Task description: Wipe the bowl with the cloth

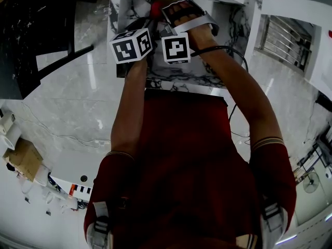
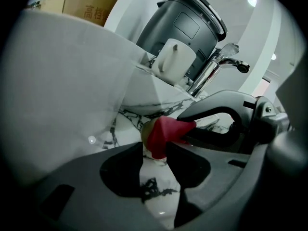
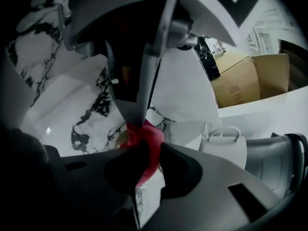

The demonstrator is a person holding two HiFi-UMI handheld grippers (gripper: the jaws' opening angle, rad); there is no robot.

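A red cloth (image 3: 147,138) is pinched in my right gripper (image 3: 144,153), which is shut on it. Beside the cloth shows the yellowish rim of a small bowl (image 2: 146,129), also visible under the cloth as the bowl (image 3: 121,137). My left gripper (image 2: 155,150) has its jaw tips closed in on that rim, with the cloth (image 2: 166,131) pressed against the bowl. Most of the bowl is hidden. In the head view both marker cubes (image 1: 130,45) sit side by side over the marble counter (image 1: 176,79), the cloth (image 1: 155,8) just beyond them.
A chrome tap (image 2: 221,61), a white jug (image 2: 173,61) and a dark grey lidded appliance (image 2: 192,23) stand behind the work spot. Cardboard boxes (image 3: 245,81) lie further off. A white marbled panel (image 2: 62,95) rises close on the left.
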